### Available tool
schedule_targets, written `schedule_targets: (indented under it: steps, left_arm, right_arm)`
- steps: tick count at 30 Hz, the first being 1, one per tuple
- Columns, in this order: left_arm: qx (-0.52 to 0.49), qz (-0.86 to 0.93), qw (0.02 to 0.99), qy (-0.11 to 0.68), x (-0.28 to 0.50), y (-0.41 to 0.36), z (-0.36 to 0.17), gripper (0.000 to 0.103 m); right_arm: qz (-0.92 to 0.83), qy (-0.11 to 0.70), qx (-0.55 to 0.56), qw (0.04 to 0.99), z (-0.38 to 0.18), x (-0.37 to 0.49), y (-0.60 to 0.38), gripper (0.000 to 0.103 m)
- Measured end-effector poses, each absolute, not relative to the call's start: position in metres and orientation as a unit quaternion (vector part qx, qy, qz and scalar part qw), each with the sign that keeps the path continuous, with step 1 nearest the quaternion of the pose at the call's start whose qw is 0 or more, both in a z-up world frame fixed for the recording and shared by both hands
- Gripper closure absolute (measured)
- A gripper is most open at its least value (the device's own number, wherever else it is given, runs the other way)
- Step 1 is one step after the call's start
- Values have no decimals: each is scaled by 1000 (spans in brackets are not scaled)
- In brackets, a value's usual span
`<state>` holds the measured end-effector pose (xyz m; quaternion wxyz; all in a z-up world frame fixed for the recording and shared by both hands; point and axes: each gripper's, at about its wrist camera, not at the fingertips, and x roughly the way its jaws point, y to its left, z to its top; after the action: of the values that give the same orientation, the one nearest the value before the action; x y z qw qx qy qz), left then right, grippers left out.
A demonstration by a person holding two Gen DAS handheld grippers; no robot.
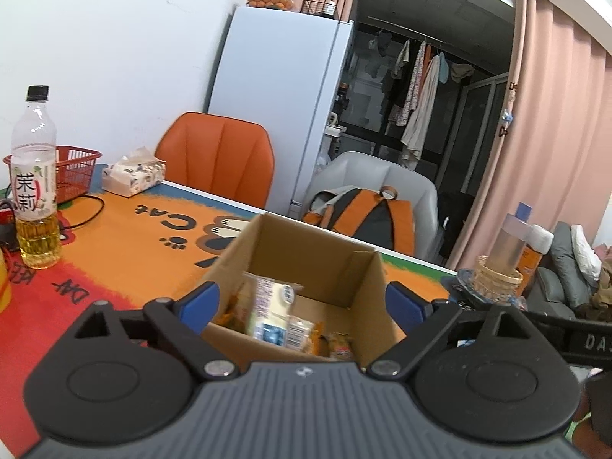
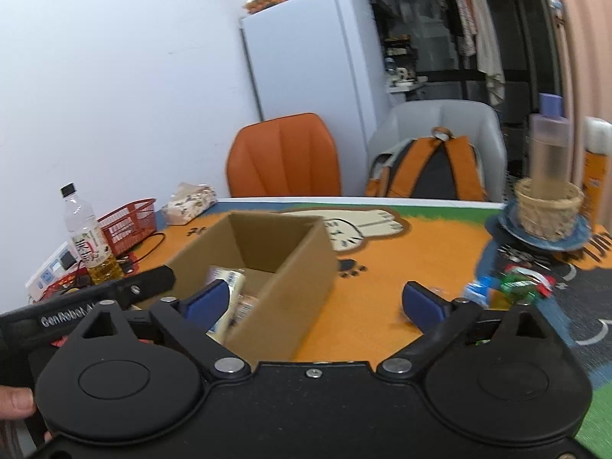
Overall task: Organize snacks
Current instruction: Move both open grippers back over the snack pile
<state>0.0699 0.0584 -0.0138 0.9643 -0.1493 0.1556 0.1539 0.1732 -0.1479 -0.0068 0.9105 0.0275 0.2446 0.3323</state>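
Blue-padded fingers of the left tool stand wide apart, holding nothing, straddling the open cardboard box at 12 o'clock in the left wrist view; inside it lie several snack packets, one pale and blurred, others orange-wrapped. From the right wrist view the right tool is likewise spread wide and empty, with the box at its 11 o'clock and a small heap of loose wrapped snacks on the desk at 2 o'clock. An orange cartoon-cat mat with paw prints and lettering covers the desk. At 10 o'clock in the left wrist view stands a tea bottle, partly full of yellow liquid, with a red plastic basket behind it and a tissue pack just beside that. A wicker holder on a blue plate carries a tall bottle at 2 o'clock in the right view. Beyond the desk edge stand an orange chair, a grey armchair with an orange backpack, a white fridge, pink curtains, and hung laundry.
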Motion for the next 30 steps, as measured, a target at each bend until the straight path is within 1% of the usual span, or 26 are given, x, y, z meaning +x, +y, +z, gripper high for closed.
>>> schedule_targets:
  steps: [3, 13, 20, 22, 25, 27, 30]
  left_arm:
    - [-154, 140, 965, 162, 72, 48, -14, 9]
    - [-153, 89, 969, 174, 82, 5, -8, 9]
    - [-134, 48, 972, 186, 92, -26, -11, 8]
    - [-126, 39, 971, 198, 98, -37, -14, 8]
    - [-122, 23, 970, 207, 106, -50, -18, 8]
    - [-116, 15, 970, 212, 110, -56, -21, 8]
    - [-108, 9, 969, 220, 117, -67, -26, 8]
  right_arm:
    - [313, 253, 38, 915, -11, 174, -171, 0]
    - [260, 260, 63, 928, -15, 175, -238, 0]
    - [226, 255, 75, 937, -19, 174, -277, 1]
    - [219, 256, 79, 938, -22, 174, -285, 2]
    - [216, 263, 87, 936, -29, 177, -296, 7]
    - [213, 269, 86, 936, -35, 179, -301, 12]
    - [208, 279, 91, 933, -43, 181, -309, 18]
